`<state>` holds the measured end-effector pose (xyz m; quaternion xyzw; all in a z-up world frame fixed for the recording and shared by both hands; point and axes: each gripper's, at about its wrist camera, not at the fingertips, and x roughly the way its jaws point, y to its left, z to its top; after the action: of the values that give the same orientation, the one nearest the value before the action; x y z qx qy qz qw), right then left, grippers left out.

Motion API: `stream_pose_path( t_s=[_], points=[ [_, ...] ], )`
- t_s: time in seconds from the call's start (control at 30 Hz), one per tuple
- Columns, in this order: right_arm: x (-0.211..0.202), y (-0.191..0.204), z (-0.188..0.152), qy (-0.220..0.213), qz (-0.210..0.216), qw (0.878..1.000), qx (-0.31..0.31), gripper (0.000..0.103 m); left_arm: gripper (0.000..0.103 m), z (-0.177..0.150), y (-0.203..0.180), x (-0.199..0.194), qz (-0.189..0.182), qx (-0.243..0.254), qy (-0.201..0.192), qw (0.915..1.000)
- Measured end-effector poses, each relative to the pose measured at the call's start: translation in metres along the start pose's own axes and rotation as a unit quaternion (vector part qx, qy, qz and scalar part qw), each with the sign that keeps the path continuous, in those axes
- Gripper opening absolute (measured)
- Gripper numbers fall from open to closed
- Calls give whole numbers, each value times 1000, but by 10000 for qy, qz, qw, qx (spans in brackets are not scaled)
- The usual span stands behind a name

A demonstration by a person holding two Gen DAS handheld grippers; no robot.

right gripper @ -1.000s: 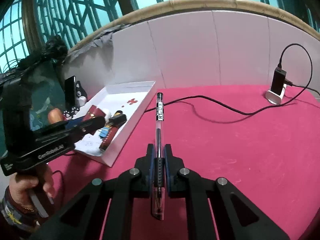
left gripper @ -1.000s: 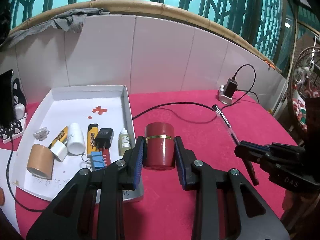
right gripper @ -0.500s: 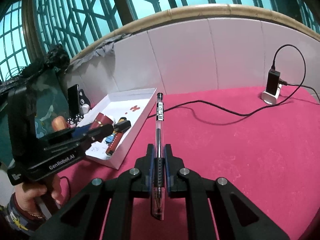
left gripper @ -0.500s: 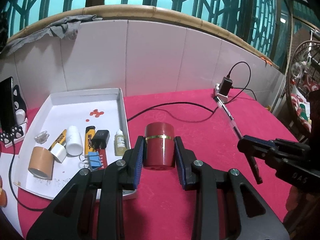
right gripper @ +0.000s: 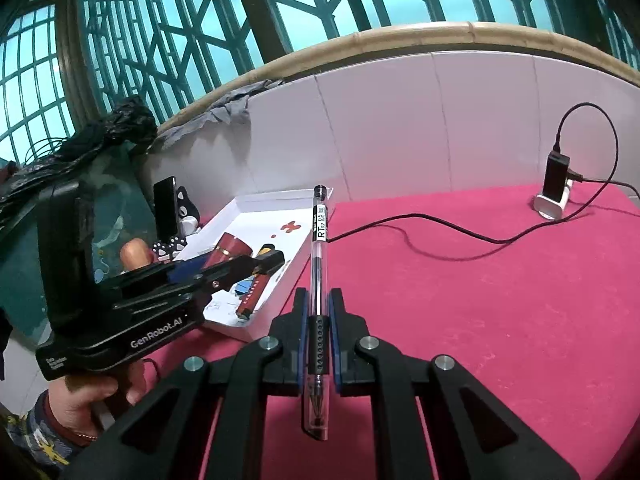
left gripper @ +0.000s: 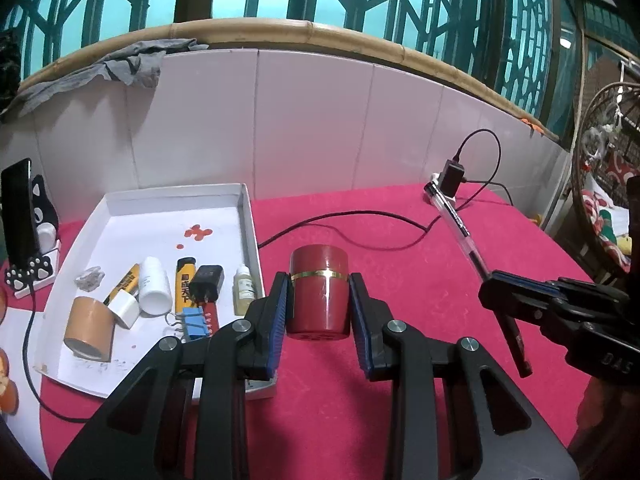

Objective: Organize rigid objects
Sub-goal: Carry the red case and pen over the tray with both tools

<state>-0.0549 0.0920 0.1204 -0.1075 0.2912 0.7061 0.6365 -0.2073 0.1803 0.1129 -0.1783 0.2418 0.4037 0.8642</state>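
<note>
Both grippers loaded up: red cylinder on the left, pen on the right.

The left gripper has its blue pads pinching a red cylinder with a gold band, which stands upright between the jaws and sticks up past the fingertips, above the pink tablecloth. Just off the left jaw sits the white tray, with a tape roll, a white bottle, a yellow lighter, a black plug, a small dropper bottle and a blue binder clip inside. The right gripper has its jaws pressed tight on a clear pen, gripped at its dotted sleeve. Capped end pokes way out ahead of the fingertips, tip points back behind the pads.
</note>
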Motion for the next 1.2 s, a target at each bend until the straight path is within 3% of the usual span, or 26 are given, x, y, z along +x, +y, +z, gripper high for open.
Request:
stream_pose_path(
  t_s=[0.7,1.2],
  points=[
    [10,28,11,70,155,9996,-239,7,29,1,22,-20,97,-242,-169,9995],
    [36,63,24,215,306,9981,-499,8,29,-6,60,-31,292,-548,-248,9978]
  ],
)
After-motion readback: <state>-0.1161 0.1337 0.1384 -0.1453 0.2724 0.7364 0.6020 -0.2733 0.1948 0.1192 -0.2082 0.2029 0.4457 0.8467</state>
